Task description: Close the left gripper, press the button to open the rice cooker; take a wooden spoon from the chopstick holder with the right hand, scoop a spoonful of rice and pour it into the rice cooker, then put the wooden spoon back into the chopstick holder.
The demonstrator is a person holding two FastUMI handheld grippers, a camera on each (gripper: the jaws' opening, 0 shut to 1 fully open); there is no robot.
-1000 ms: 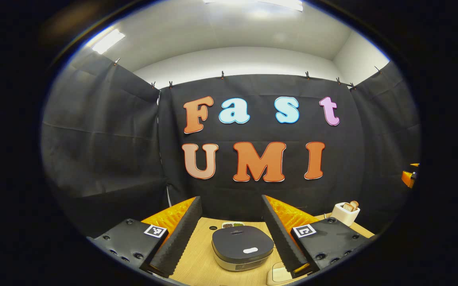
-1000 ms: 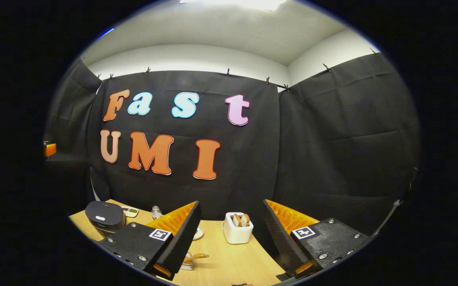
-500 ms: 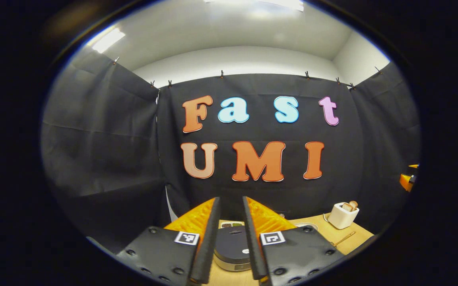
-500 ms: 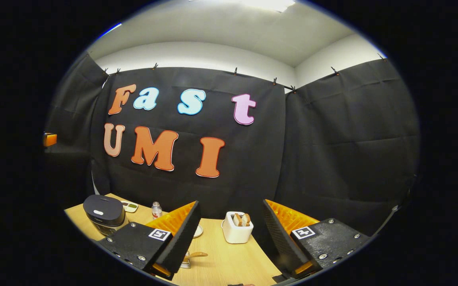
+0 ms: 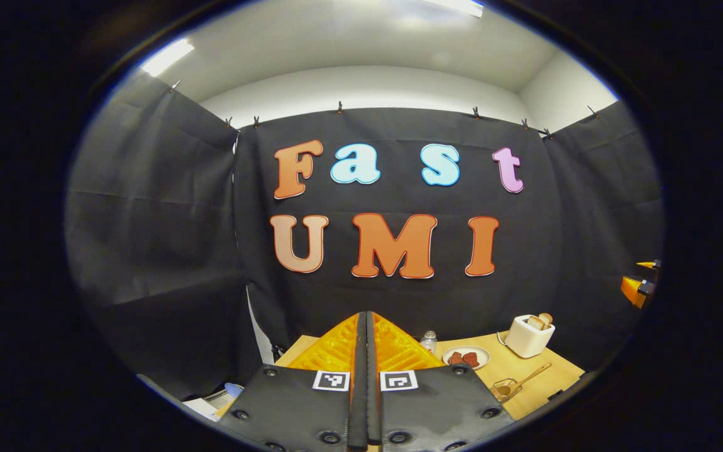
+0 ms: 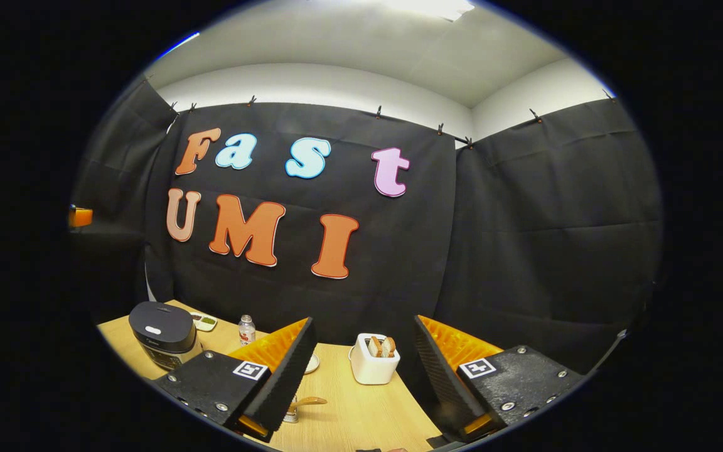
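My left gripper (image 5: 366,317) is shut, its orange-backed fingers (image 5: 336,342) pressed flat together with nothing between them; its body hides the table just ahead. In the right gripper view the black rice cooker (image 6: 164,326) stands at the table's far left, lid down, with a white button (image 6: 152,329) on top. The white chopstick holder (image 6: 374,365) with wooden spoons (image 6: 381,346) stands straight ahead of my right gripper (image 6: 364,326), which is open and empty. The chopstick holder (image 5: 528,336) also appears at the right in the left gripper view.
A small bottle (image 6: 246,329) and a dish (image 6: 203,321) stand by the cooker. A small glass jar with a wooden scoop (image 6: 302,405) sits near my right gripper's left finger. A plate with red pieces (image 5: 465,358) lies on the wooden table (image 6: 361,414).
The left gripper's fingers went from wide open to fully shut. The left gripper view drifted, and the gripper now covers the rice cooker. The right gripper view tilted slightly; it stayed open.
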